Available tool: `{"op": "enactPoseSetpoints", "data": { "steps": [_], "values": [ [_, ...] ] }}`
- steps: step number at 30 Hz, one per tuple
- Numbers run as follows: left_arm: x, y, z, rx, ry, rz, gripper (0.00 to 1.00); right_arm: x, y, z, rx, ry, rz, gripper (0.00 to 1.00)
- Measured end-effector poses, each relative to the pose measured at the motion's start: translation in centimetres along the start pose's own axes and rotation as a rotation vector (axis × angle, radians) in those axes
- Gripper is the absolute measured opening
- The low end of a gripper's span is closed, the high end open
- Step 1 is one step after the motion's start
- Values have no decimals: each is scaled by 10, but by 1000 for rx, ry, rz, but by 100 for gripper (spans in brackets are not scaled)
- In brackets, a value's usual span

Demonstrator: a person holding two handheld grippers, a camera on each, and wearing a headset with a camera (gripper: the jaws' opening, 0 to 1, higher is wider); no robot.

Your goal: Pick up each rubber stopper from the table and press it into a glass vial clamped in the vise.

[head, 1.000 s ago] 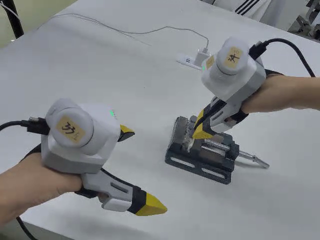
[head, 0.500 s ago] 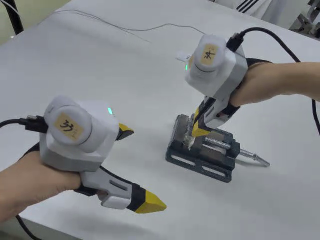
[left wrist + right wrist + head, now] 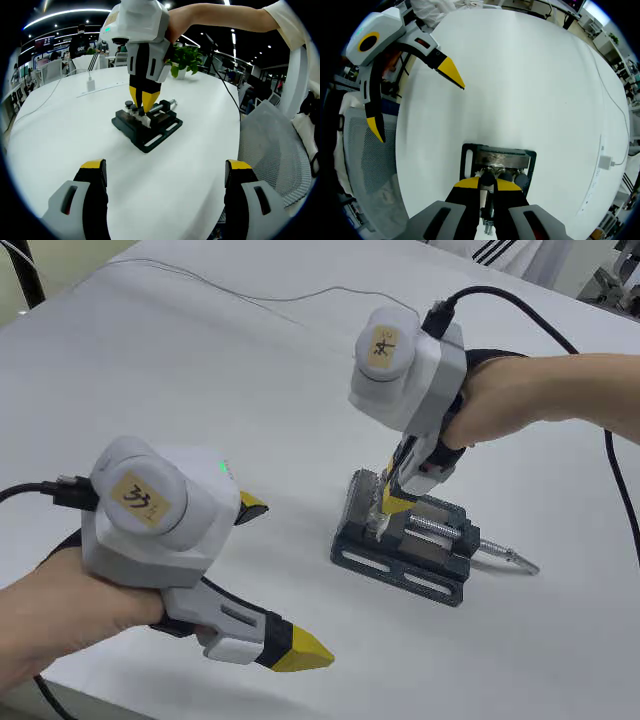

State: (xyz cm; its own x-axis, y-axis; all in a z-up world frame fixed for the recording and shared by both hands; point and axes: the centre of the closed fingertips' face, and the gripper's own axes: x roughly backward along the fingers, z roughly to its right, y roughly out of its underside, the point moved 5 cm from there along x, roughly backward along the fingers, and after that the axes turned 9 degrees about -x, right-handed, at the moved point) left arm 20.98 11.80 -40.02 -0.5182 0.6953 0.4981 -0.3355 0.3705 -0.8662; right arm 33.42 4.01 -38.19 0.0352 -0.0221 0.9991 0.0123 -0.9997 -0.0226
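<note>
A dark vise (image 3: 405,550) on the white table clamps a row of small glass vials (image 3: 504,176) with dark stoppers on top. My right gripper (image 3: 385,506) points steeply down onto the vise's left end. Its jaws are pinched to a narrow gap on a rubber stopper (image 3: 487,179) at a vial's mouth. Most of that stopper is hidden by the yellow tips. The left gripper view shows the right gripper (image 3: 142,102) standing on the vise (image 3: 147,127). My left gripper (image 3: 280,577) hovers open and holding nothing at the near left, well away from the vise.
A thin white cable (image 3: 250,302) crosses the far side of the table (image 3: 200,390). The vise's screw handle (image 3: 500,556) sticks out to the right. A mesh chair (image 3: 272,145) stands past the table edge.
My right gripper has shifted left and tipped more upright over the vise, with its tips staying at the vials. The left gripper has hardly moved.
</note>
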Motion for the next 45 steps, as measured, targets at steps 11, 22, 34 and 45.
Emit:
{"op": "enactPoseSetpoints", "data": {
  "steps": [11,22,34,45],
  "values": [
    [-1,-1,-1,-7,5,-7,98,1,-1,-5,-155,-22,-8,3],
    [-2,-4,-1,-8,2,2,97,1,0,-11,-136,12,-20,4],
    [-1,-4,-1,-5,-2,-2,97,1,2,-3,-74,-4,20,6],
    [-2,-3,1,1,4,-11,97,-1,5,4,-50,-3,53,11]
  ]
}}
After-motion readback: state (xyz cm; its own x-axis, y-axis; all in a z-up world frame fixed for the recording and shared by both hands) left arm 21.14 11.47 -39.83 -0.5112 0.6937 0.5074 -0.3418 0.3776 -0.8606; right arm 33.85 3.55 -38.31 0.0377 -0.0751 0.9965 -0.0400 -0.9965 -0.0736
